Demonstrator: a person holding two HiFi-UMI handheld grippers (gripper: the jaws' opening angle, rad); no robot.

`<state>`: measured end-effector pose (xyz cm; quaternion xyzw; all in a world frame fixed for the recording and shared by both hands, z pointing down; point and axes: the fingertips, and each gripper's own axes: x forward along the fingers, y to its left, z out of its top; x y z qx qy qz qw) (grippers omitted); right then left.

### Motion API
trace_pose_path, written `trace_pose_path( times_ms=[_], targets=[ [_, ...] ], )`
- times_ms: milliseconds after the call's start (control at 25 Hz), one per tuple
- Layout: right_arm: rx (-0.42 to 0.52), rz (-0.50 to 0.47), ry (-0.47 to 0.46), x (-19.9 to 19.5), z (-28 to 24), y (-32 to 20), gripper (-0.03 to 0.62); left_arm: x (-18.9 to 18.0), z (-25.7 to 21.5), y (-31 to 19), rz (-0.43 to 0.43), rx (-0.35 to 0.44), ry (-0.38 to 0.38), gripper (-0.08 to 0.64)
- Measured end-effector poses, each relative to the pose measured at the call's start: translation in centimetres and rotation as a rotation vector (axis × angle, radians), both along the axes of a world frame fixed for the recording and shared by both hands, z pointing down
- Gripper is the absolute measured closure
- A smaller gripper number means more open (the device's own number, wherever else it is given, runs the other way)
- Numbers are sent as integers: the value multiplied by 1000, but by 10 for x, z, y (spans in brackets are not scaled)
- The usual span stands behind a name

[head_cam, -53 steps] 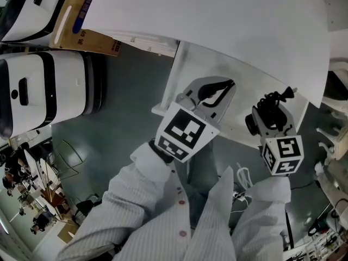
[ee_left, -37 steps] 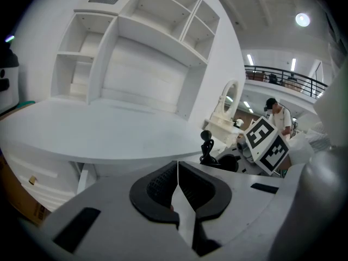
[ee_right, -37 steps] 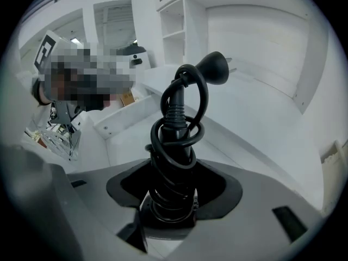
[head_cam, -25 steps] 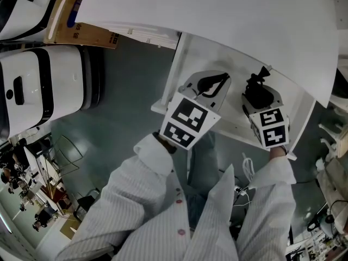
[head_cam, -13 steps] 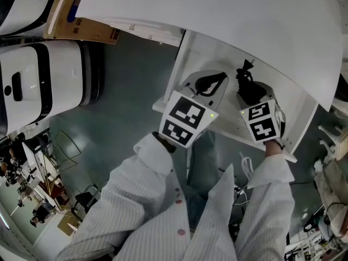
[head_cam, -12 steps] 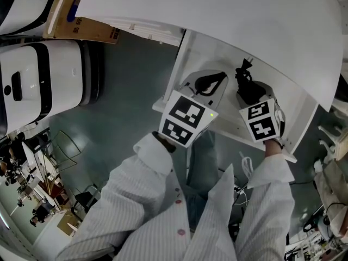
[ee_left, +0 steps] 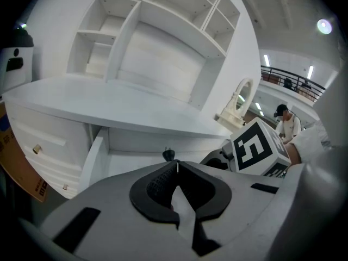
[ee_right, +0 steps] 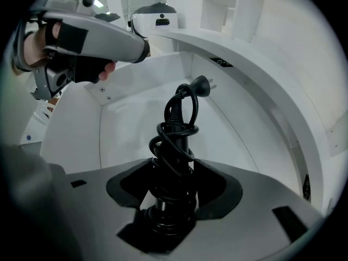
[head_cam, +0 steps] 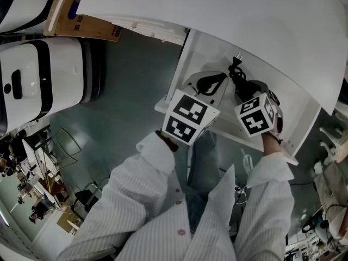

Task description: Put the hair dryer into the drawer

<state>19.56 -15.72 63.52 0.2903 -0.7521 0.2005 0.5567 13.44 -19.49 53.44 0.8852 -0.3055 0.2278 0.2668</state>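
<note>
Right gripper (ee_right: 172,163) clamps cord-wrapped hair dryer (ee_right: 175,128) in drawer (ee_right: 133,118); left gripper (ee_left: 176,166) clenched, empty; head view hides grip.

The hair dryer (ee_right: 173,200) is coloured black, the drawer (ee_right: 130,129) is painted white, the sleeves (head_cam: 136,200) are finely striped white.

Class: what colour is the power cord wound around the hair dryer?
Black. The cord shows best in the right gripper view.

Bright, even light. Ceiling lamp (ee_left: 324,26) glares up-right of the drawer (ee_left: 93,162). Fisheye corners black, edges seemingly soft.
</note>
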Motion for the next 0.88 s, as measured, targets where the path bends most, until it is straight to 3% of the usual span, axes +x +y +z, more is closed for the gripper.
trace_pose_path(
  times_ms=[560, 880],
  targets=[
    [-60, -128, 145, -3, 23, 11, 364, -4, 6, 6, 5, -31, 5, 548],
    [-49, -145, 163, -4, 25, 12, 364, -8, 9, 7, -5, -41, 9, 548]
  ],
)
